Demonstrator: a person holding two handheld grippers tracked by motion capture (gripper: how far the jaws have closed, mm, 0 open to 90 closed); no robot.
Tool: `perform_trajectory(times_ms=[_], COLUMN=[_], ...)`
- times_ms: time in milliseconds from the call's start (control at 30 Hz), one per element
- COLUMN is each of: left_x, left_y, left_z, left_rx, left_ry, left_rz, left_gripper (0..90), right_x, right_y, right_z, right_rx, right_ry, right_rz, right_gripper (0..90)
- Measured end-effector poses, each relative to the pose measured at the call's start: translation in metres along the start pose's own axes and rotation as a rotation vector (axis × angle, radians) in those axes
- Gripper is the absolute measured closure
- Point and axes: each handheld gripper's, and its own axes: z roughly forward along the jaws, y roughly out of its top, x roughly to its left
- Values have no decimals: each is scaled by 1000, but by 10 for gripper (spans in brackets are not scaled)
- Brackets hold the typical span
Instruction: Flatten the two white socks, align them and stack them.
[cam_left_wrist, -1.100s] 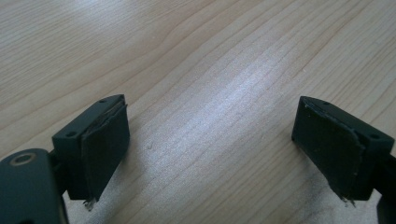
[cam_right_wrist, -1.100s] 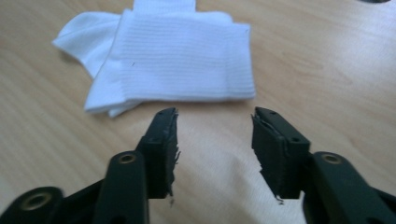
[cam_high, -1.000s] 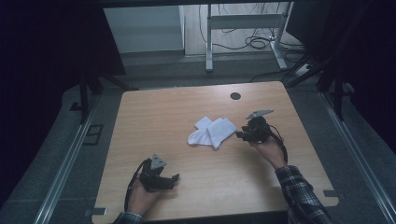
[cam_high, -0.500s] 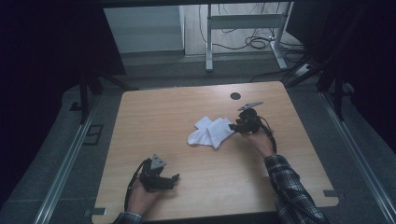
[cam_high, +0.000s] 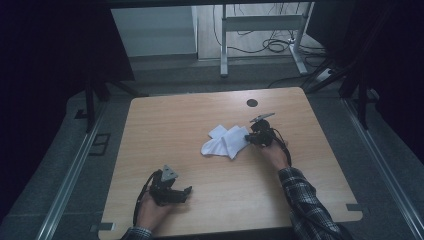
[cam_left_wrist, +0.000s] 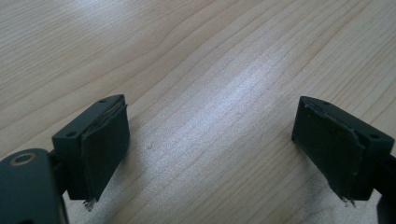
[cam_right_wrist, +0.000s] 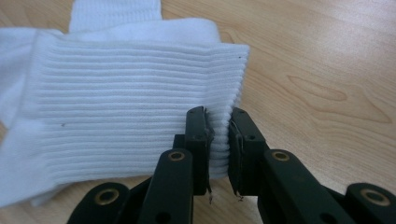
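Observation:
A pair of white ribbed socks (cam_high: 224, 140) lies crumpled near the middle of the wooden table (cam_high: 200, 115). My right gripper (cam_high: 250, 136) is at the socks' right edge. In the right gripper view its black jaws are pinched on the ribbed cuff of a white sock (cam_right_wrist: 126, 112), with my right gripper (cam_right_wrist: 219, 135) shut on that cuff's corner. My left gripper (cam_high: 186, 192) rests near the table's front left, held in a hand. In the left gripper view my left gripper (cam_left_wrist: 210, 140) stands wide open over bare wood, nothing between its pads (cam_left_wrist: 105, 144).
A dark round cable hole (cam_high: 252, 103) sits at the table's far right. Beyond the far edge stand a metal desk frame (cam_high: 260, 25) and loose cables (cam_high: 280, 46) on the floor. Metal rails (cam_high: 70, 175) run along both sides of the table.
My right gripper moved left to the socks' right edge and closed on the cuff. The left gripper stayed in place.

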Motion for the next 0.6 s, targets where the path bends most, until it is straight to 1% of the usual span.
perform_trajectory(times_ms=[33, 100, 233, 333, 400, 433, 600], left_x=[0, 0, 0, 0, 0, 0, 0], left_y=[0, 0, 0, 0, 0, 0, 0], left_z=[0, 0, 0, 0, 0, 0, 0], left_rx=[0, 0, 0, 1, 2, 1, 1], left_ry=[0, 1, 1, 1, 0, 1, 1], left_rz=[0, -1, 0, 4, 0, 0, 0], left_gripper=[112, 112, 112, 112, 112, 112, 113], right_x=[1, 4, 8, 10, 11, 12, 14], right_y=[1, 5, 15, 25, 29, 31, 42], right_z=[-2, -9, -27, -45, -53, -57, -81], right_rx=[-3, -12, -36, -66, -76, -78, -115], right_ry=[7, 13, 22, 35, 34, 32, 30], right_rz=[8, 6, -21, -29, -40, -37, -54], right_gripper=[782, 781, 781, 782, 786, 788, 792])
